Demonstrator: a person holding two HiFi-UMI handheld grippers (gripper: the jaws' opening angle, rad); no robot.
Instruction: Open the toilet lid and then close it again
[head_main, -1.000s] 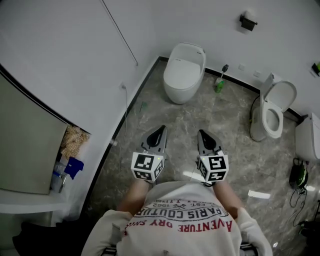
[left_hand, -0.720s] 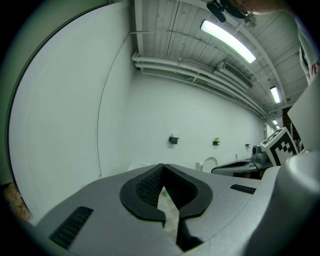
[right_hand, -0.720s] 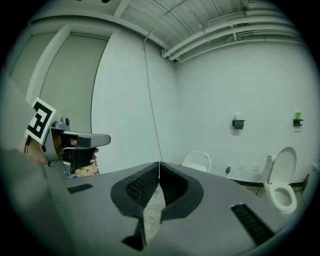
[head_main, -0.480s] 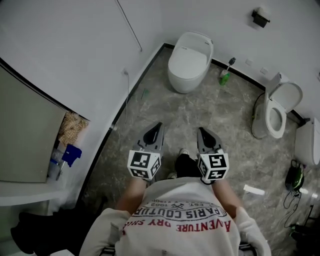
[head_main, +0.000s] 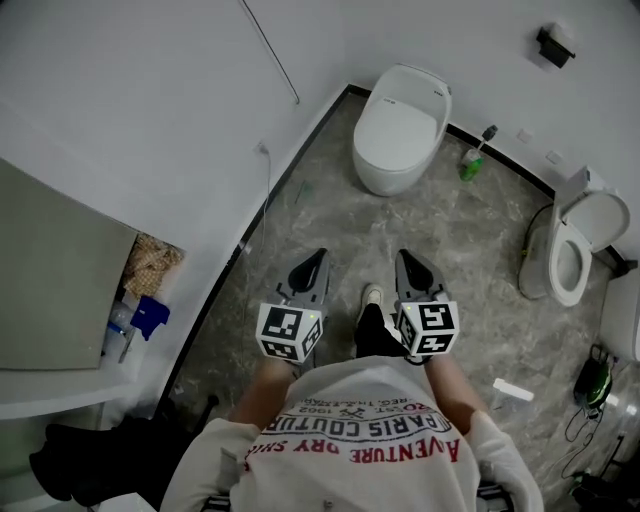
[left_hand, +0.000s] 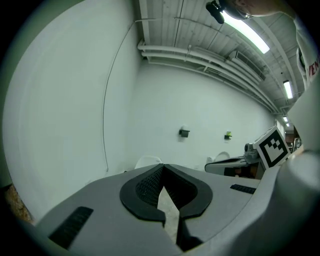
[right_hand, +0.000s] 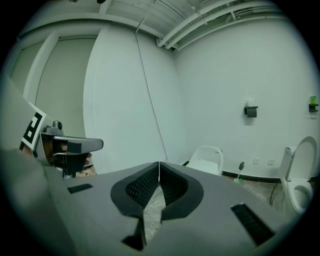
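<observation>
Here, a closed toilet (head_main: 400, 130) stands on grey marble floor (head_main: 330, 225).

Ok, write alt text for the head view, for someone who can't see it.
A person, seen from above, holds the left gripper and right gripper, both shut and empty, over a grey stone floor. Ahead stands a toilet with its lid down; a second toilet at right stands open.

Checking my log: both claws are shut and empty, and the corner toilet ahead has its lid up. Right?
Not quite: the head view shows the corner toilet with its lid down; only the other toilet, at the right, has its lid up. The left claw and right claw are indeed shut and empty.
</observation>
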